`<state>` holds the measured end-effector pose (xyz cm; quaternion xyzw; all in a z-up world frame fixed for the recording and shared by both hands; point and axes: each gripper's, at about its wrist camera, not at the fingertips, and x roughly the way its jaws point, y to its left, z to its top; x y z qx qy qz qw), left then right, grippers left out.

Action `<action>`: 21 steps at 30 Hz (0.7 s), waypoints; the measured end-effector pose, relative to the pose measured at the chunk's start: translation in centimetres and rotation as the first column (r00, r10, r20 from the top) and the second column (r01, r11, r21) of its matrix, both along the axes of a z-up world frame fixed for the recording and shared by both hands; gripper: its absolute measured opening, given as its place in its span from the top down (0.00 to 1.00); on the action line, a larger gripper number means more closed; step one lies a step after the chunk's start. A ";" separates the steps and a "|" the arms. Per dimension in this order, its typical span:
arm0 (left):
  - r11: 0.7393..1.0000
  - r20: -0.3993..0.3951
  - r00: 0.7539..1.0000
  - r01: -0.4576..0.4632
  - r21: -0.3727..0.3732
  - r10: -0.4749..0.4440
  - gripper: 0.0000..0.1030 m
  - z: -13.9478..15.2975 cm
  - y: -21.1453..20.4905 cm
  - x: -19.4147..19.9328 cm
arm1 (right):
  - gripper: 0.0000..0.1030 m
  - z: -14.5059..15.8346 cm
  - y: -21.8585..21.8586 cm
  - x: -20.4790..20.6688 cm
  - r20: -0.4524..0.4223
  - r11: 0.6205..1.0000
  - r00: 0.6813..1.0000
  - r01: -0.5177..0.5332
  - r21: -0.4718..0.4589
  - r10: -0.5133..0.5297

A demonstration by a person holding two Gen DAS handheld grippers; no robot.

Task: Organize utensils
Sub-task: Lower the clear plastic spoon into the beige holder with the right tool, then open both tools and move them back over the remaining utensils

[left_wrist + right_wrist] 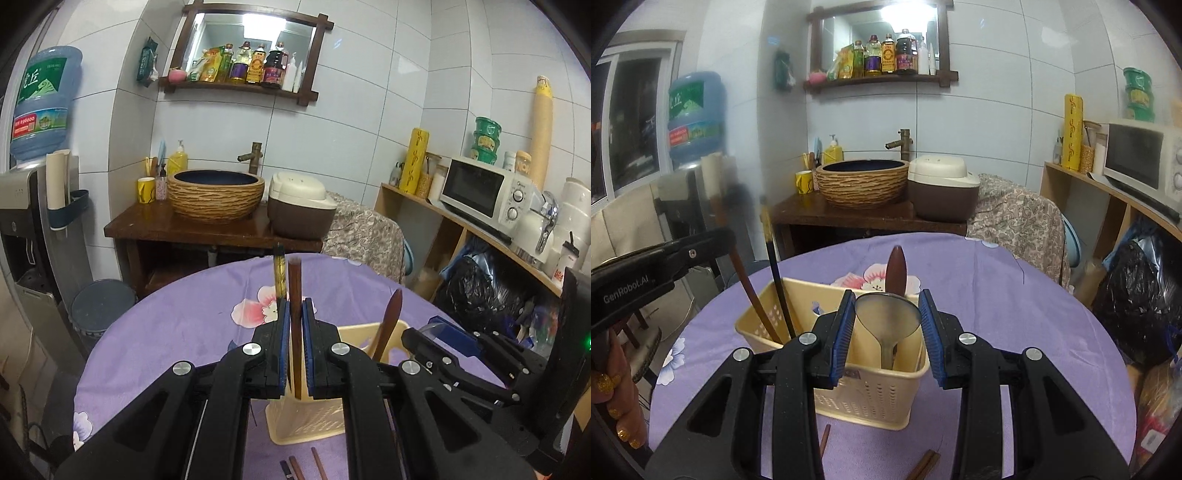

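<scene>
A cream plastic utensil basket [871, 398] stands on the purple flowered tablecloth [997, 295]. My left gripper [294, 310] is shut on a brown chopstick [294, 295] and a dark one with a gold end [279, 277], held upright over the basket [306, 421]. In the right wrist view both chopsticks [753, 295] reach down into the basket's left compartment. My right gripper [888, 325] is open around a metal spoon [888, 321] that stands in the right compartment beside a brown wooden spoon [897, 269]; its pads look apart from the bowl.
Several loose chopsticks [303, 467] lie on the cloth in front of the basket, also in the right wrist view [923, 467]. Beyond the table stand a wooden washstand with a basin [216, 195], a rice cooker [299, 206] and a shelf with a microwave [480, 192].
</scene>
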<state>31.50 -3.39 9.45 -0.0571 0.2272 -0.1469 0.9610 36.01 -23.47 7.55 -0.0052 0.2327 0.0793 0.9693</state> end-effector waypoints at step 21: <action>0.999 -0.003 0.999 -0.041 -0.002 0.041 0.10 -2.2 2.4 -6.6 | 0.13 -1.0 -0.4 -6.0 0.033 0.999 0.999 -0.034 -0.009 0.034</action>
